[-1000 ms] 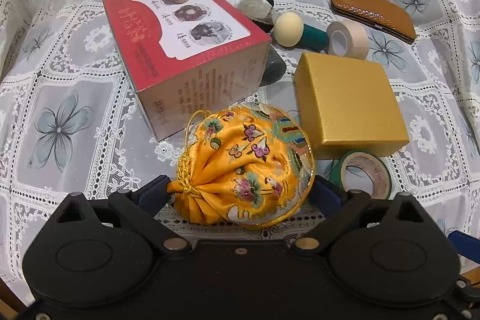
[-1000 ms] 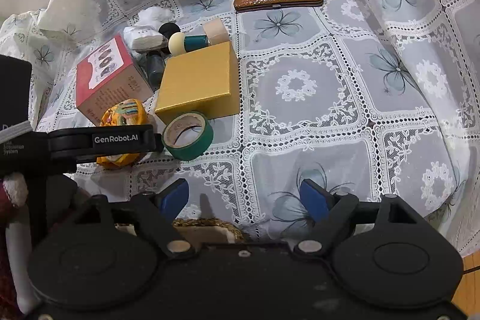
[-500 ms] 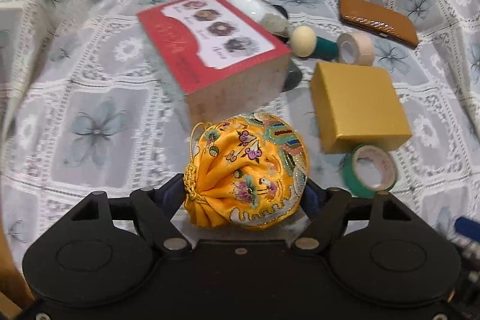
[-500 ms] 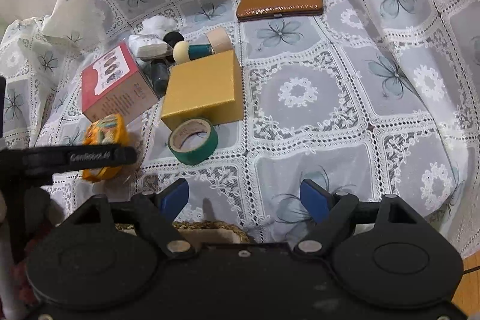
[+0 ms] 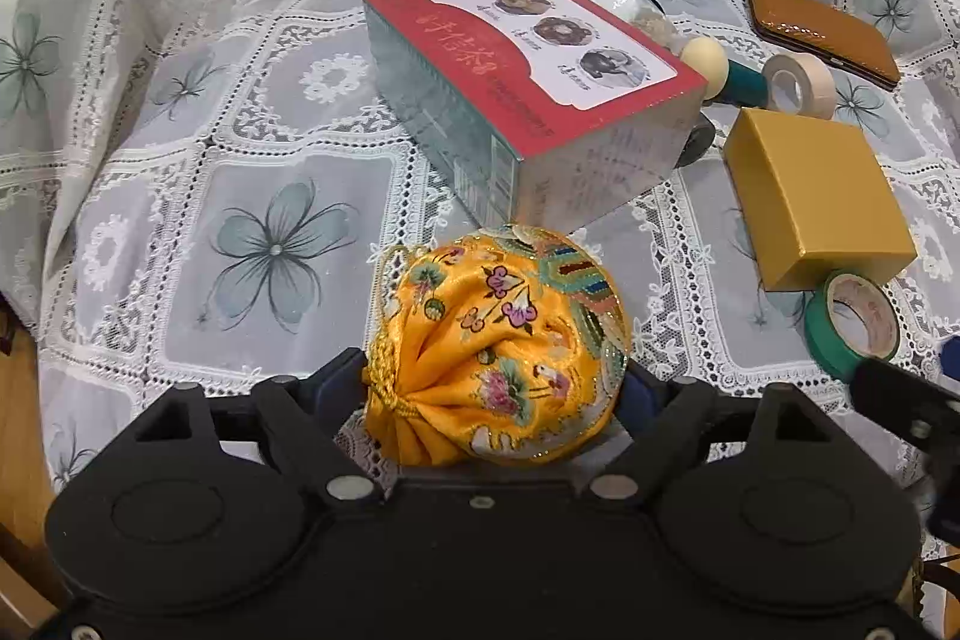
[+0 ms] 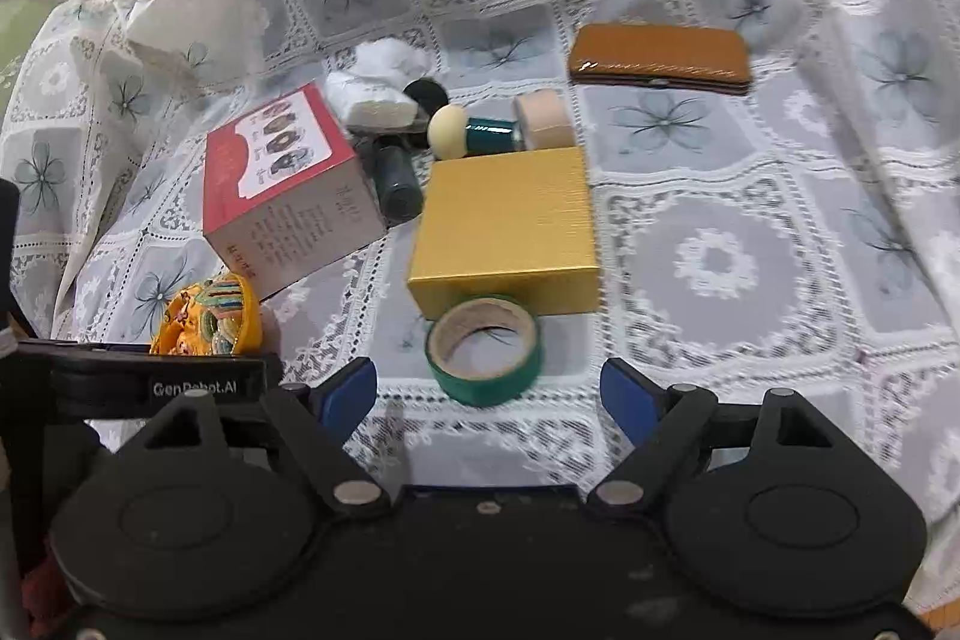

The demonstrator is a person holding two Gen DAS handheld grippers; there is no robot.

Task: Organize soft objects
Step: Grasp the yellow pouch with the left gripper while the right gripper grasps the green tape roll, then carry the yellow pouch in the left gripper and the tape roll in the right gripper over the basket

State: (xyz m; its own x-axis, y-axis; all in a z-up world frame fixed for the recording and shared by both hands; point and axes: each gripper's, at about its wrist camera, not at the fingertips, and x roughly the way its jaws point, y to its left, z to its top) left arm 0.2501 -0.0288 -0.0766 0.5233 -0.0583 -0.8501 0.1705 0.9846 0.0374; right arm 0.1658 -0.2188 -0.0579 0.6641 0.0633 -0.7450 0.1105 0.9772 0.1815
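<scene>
Left gripper (image 5: 492, 388) with jaws clamped on the yellow embroidered pouch (image 5: 498, 340), just eased a bit wider but pouch snug between them, right in front of the red box (image 5: 528, 64) on the lace-covered surface (image 5: 270, 160). Right gripper (image 6: 489, 394) jaws apart and empty, hovering just short of the green tape roll (image 6: 485, 347) beside the gold box (image 6: 507, 226).

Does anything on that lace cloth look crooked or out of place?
Yes: the red box sits tilted, its far end propped on a dark bottle rather than flat on the lace tablecloth. Nothing looks spilled or damaged.
</scene>
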